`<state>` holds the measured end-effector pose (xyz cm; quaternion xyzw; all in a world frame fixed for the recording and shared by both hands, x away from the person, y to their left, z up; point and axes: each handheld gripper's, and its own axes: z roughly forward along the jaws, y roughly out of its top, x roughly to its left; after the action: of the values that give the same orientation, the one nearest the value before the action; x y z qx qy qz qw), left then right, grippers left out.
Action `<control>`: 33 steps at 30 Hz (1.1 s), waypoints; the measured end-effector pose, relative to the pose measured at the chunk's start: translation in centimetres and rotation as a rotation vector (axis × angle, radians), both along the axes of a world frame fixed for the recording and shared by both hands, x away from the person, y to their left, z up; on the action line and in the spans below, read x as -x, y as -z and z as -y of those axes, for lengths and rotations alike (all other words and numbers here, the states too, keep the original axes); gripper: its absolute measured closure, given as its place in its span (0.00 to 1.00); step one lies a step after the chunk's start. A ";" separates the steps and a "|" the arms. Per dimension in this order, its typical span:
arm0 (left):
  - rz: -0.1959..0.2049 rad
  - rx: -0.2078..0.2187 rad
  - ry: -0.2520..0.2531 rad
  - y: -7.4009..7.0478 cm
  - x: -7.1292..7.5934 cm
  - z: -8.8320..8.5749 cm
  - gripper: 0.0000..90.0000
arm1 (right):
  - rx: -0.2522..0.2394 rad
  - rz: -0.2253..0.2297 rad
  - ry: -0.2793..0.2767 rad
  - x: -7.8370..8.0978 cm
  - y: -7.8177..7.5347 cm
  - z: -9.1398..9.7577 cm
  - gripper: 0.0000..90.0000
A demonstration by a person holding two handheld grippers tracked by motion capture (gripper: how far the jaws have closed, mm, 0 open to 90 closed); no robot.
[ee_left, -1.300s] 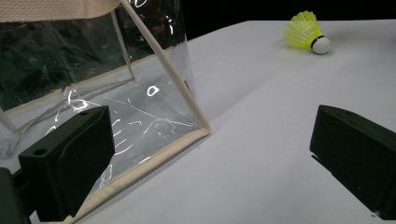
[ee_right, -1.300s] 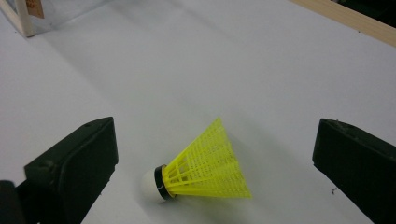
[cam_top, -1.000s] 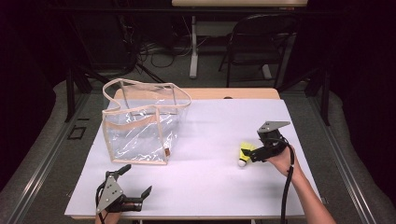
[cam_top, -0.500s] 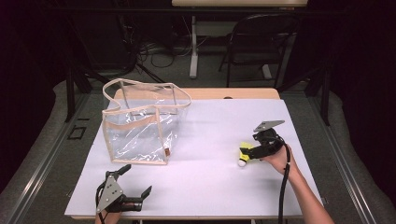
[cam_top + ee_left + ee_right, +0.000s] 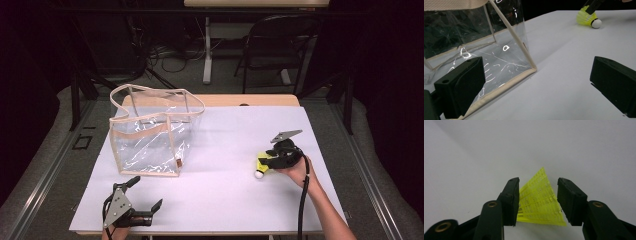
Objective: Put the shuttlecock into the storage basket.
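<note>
Since a second ago the right claw has slid a little toward the near right part of the table and settled lower over the yellow shuttlecock; the left claw has kept its place at the near left corner.

From the high view, the shuttlecock lies near the right edge, its white cork tip toward the near side and its skirt under the right claw. The clear bag stands well apart, toward the far left, its mouth up. The right hand is plainly the nearer one to the shuttlecock.

Along the left claw's view, its jaws stand wide with nothing between them, just beside a bottom corner of the clear bag. The shuttlecock lies far off across the table, cork to the right.

Along the right claw's view, the shuttlecock sits between the jaws, its long axis running away from the camera, narrowing toward the far end. The left jaw seems to touch the skirt; a sliver of gap shows at the right, so the jaws are narrow but probably not yet clamped.
</note>
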<state>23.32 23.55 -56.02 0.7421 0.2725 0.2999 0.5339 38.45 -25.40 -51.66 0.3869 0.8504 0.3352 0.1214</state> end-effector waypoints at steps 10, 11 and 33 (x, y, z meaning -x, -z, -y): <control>0.000 0.000 -0.004 0.0 0.0 0.0 0.00 | -0.015 0.022 0.011 0.1 -0.4 -0.1 0.83; 0.001 -0.001 -0.004 0.0 0.0 0.0 0.00 | -0.016 0.022 0.013 0.2 -0.5 -0.1 0.84; 0.001 -0.001 -0.003 0.0 0.0 0.0 0.00 | -0.039 0.069 0.010 1.7 -2.3 -1.1 1.00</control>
<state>23.32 23.58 -56.02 0.7419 0.2732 0.3012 0.5331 36.77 -24.31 -49.36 0.3818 0.8369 0.3644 0.1447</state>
